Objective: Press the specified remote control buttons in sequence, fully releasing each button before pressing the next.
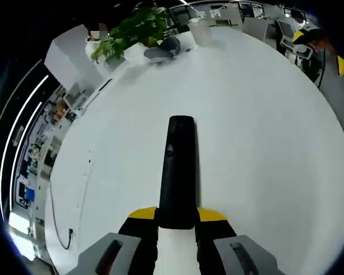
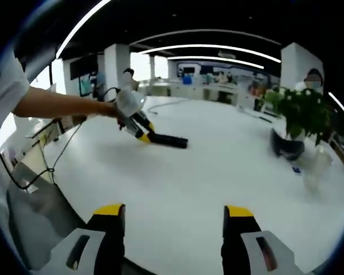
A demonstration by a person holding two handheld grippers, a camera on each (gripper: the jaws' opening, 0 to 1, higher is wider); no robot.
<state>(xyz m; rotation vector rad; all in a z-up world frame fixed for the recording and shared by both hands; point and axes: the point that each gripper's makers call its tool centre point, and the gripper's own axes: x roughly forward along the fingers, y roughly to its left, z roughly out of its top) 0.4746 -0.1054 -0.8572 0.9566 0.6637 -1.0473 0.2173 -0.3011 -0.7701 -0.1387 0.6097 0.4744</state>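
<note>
The left gripper [image 1: 176, 220] clamps the black remote [image 1: 178, 166] at its near end, pointing to twelve o'clock above the white table [image 1: 264, 143], while the right gripper [image 2: 175, 229] hangs wide and empty, so no button looks pressed yet

Long black plastic remote control [image 1: 177, 172] on plain white round table [image 1: 264, 126]. Left tongs [image 1: 178, 220] black with yellow tips, grey bodies; right tongs [image 2: 175, 220] same colours. Green leafy plant [image 2: 301, 112], pot looks dark, maybe grey-black.
</note>
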